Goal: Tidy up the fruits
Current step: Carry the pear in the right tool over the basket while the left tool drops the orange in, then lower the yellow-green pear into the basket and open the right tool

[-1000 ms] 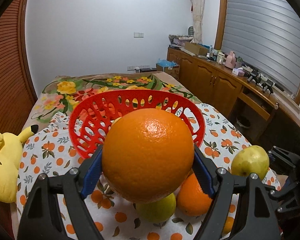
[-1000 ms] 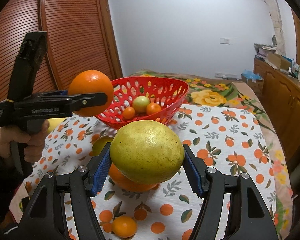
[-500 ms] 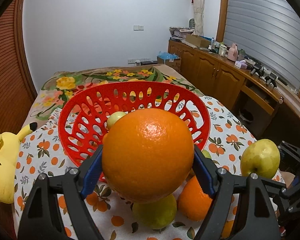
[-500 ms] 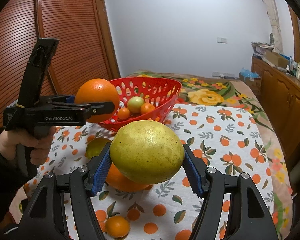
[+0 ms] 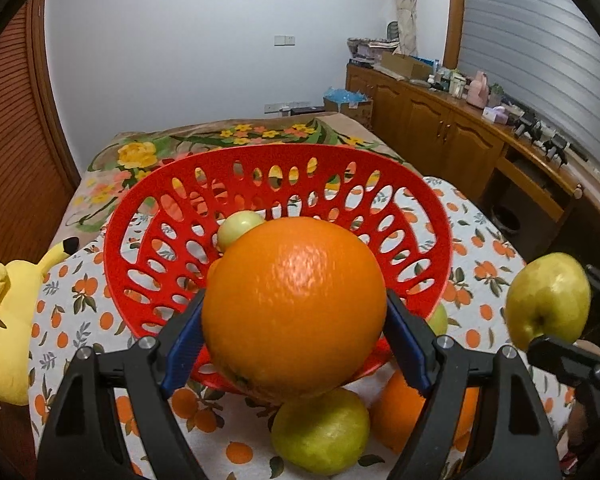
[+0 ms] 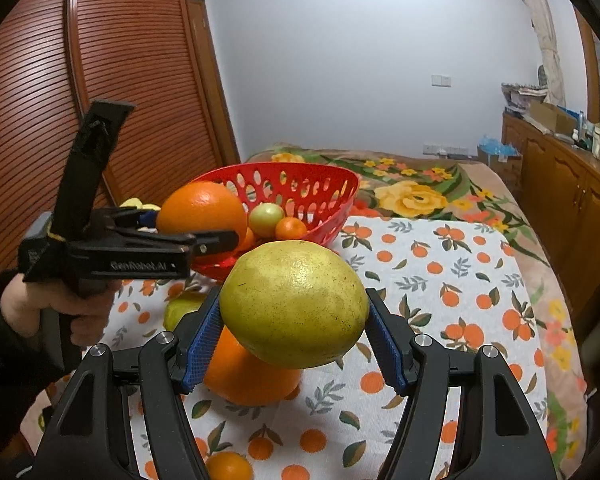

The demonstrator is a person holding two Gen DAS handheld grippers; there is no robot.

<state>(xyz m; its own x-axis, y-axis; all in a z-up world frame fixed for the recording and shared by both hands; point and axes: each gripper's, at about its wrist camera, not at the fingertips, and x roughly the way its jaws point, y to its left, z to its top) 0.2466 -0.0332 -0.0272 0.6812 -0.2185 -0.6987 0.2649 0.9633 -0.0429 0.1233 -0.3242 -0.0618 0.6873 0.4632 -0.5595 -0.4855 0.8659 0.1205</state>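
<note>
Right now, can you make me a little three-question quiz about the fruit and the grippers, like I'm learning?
1. True or false: the left gripper holds a big orange.
2. Which fruit is in the right gripper? A) a banana B) a yellow-green citrus fruit C) a strawberry
3. Fill the gap: the small fruits already put away lie in the red ____.

Key:
1. True. Its blue pads press on both sides of the orange, just at the near rim of the basket.
2. B. It is held above an orange that lies on the cloth.
3. Basket. A small green fruit and a small orange one show inside.
</note>
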